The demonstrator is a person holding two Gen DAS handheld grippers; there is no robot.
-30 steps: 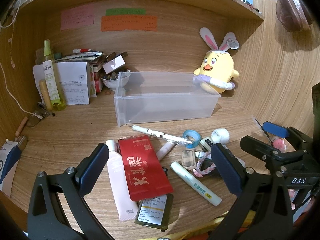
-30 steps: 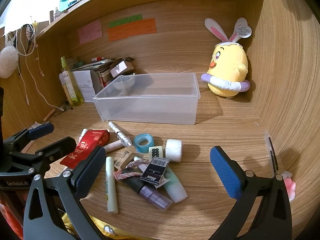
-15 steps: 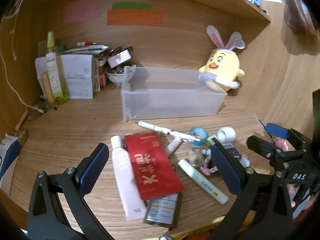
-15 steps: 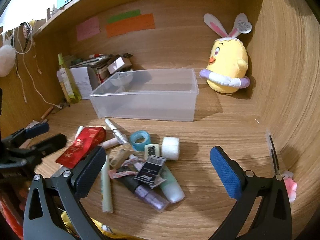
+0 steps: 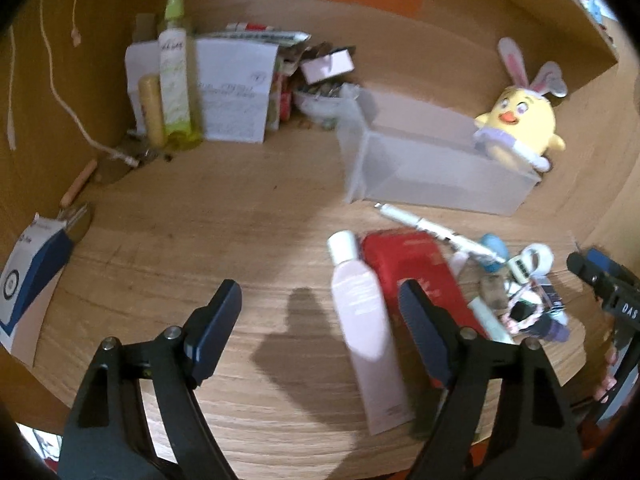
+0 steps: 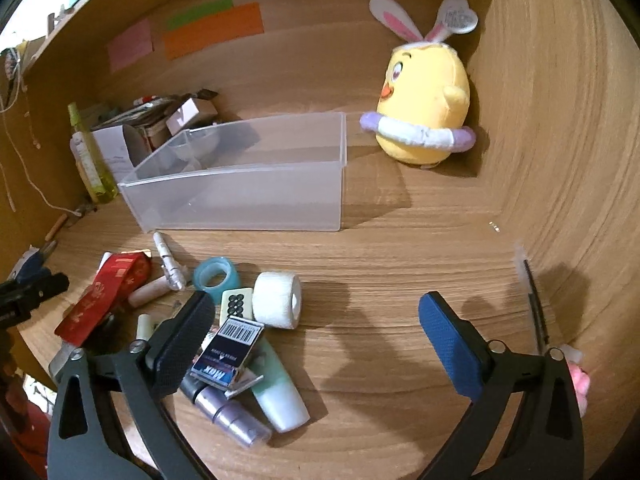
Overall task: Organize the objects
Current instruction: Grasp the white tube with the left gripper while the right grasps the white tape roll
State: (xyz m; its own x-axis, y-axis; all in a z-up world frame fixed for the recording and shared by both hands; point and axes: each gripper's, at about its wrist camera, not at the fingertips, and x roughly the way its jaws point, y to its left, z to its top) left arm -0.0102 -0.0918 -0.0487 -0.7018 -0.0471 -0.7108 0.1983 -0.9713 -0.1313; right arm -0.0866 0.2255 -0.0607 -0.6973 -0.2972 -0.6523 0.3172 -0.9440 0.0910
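Now my left gripper (image 5: pixel 320 312) is closing over bare desk – pink tube (image 5: pixel 366 322) just beside its right finger – my right gripper (image 6: pixel 316 332) gapes, clear bin (image 6: pixel 240 200) behind

Wooden alcove with a worktop under a shelf

The worktop (image 6: pixel 400 248) is light oak-grain wood, closed in by a back wall (image 6: pixel 312 60) and a right side wall (image 6: pixel 568 120) of the same wood. Pink (image 6: pixel 130 45), green (image 6: pixel 199 13) and orange (image 6: pixel 214 31) paper notes are stuck on the back wall. A wooden shelf (image 6: pixel 80 4) runs above. Pale cords (image 5: pixel 60 96) hang down the left wall. Warm light casts soft shadows on the worktop
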